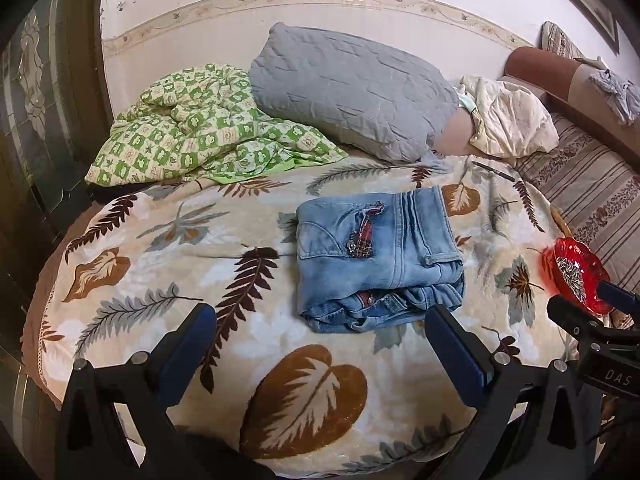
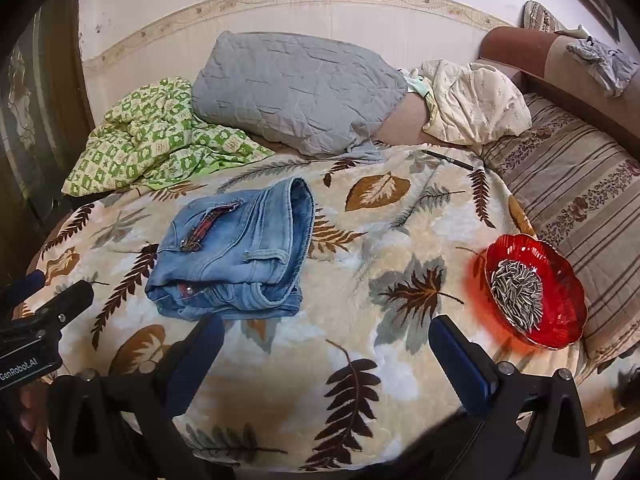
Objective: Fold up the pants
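A pair of light blue jeans (image 1: 376, 256) lies folded into a compact bundle on the leaf-patterned blanket (image 1: 168, 248); it also shows in the right wrist view (image 2: 232, 252). My left gripper (image 1: 320, 328) is open and empty, just in front of the bundle, not touching it. My right gripper (image 2: 326, 340) is open and empty, to the right of and in front of the jeans. The right gripper's body shows at the right edge of the left wrist view (image 1: 592, 332).
A red glass dish of sunflower seeds (image 2: 532, 288) sits on the blanket at the right. A grey pillow (image 2: 296, 88), a green checked quilt (image 2: 156, 136) and a cream cloth (image 2: 472, 100) lie at the back. A pen (image 2: 448, 159) lies near the striped sofa (image 2: 576, 184).
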Demonstrator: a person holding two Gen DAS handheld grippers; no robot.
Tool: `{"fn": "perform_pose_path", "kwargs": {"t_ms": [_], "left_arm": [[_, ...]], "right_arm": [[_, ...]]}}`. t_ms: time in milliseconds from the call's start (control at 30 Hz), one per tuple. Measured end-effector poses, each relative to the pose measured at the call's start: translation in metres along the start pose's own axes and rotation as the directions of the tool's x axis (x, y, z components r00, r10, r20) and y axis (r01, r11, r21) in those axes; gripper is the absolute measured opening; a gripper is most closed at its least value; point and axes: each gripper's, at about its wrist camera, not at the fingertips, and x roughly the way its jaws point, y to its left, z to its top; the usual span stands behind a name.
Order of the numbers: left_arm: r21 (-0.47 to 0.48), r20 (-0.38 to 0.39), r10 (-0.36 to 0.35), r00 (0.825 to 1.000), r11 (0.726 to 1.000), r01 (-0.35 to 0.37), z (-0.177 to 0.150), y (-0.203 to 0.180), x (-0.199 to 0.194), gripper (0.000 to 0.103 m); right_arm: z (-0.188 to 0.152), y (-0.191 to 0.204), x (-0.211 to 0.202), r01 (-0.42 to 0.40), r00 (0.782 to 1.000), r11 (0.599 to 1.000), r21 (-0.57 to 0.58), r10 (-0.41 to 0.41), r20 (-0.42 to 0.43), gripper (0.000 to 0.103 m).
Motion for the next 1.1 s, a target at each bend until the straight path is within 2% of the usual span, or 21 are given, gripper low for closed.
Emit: {"fn": "perform_pose_path", "kwargs": {"t_ms": [500,967,1100], "left_arm": [[0.009,-0.008,0.017,1.0,1.0,-0.017,-0.001,-0.0011,-0.0003,0.103],[0.032,-0.017,-0.002,1.0,0.999,0.002,-0.0001,-0.0007,0.0038,0.103],[-0.008,0.014,-0.026,1.0,1.0,0.026,-0.001,0.0035,-0.0012,0.103]], "right_arm": [[-0.0012,-0.0003,0.001,0.007,1.0,1.0,0.005,-0.007,-0.004,0.103],[-0.0025,-0.0004,0.0025,0.008,1.0,1.0,0.008,-0.008,-0.006,0.103],[-0.0029,0.0002,0.0032,0.007,1.0,1.0,0.007,-0.007,-0.008,0.103]]}}
